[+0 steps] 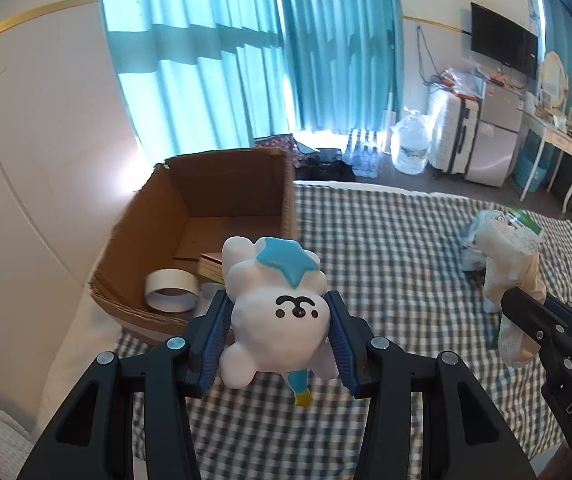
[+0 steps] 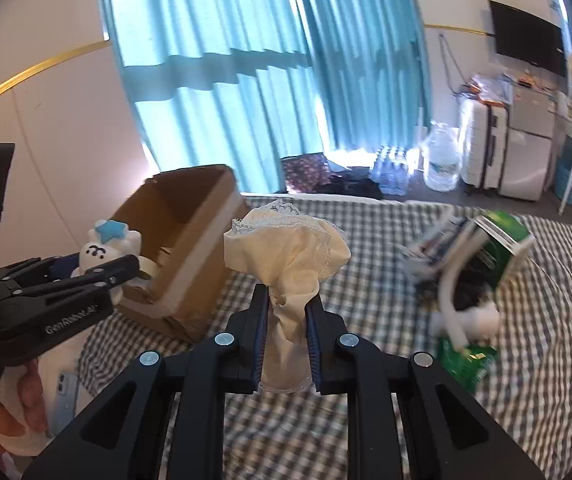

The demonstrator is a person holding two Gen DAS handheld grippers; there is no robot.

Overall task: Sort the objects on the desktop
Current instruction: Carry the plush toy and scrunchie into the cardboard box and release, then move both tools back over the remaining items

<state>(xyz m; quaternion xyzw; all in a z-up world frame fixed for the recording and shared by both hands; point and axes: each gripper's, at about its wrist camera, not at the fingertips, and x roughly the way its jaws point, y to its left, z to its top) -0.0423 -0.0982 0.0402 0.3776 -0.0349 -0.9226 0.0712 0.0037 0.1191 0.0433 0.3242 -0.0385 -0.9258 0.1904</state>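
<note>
Grippers are seen in both views above a bed covered with a green-and-white checked cloth (image 1: pixel 397 240). The left gripper (image 1: pixel 280 328) is clenched on a white ceramic-looking animal figurine with a blue star on its head (image 1: pixel 274 300); the figurine is held between the two blue ribbed pads, face towards the camera, above the near edge of an open brown cardboard box (image 1: pixel 206 216). In the right wrist view the same figurine (image 2: pixel 106 248) is seen in the left gripper (image 2: pixel 98 272), just in front of the cardboard box (image 2: pixel 190 240).

Inside the box, a white roll of tape (image 1: pixel 172 290) is lying near the front wall, and the edge of a flat brownish object, perhaps a book (image 1: pixel 212 266), is visible beside it.

The right gripper (image 2: pixel 286 336) is closed on a bunched piece of cream fabric with a lace border (image 2: pixel 289 264), which is held upright above the bed. The fabric (image 1: pixel 509 272) is also visible at the right side of the left wrist view.

Further right on the bed, a blurred pile is seen with a green box (image 2: pixel 501 240) and a white cable (image 2: pixel 457 312). Turquoise curtains (image 1: pixel 246 60) are hung behind.
</note>
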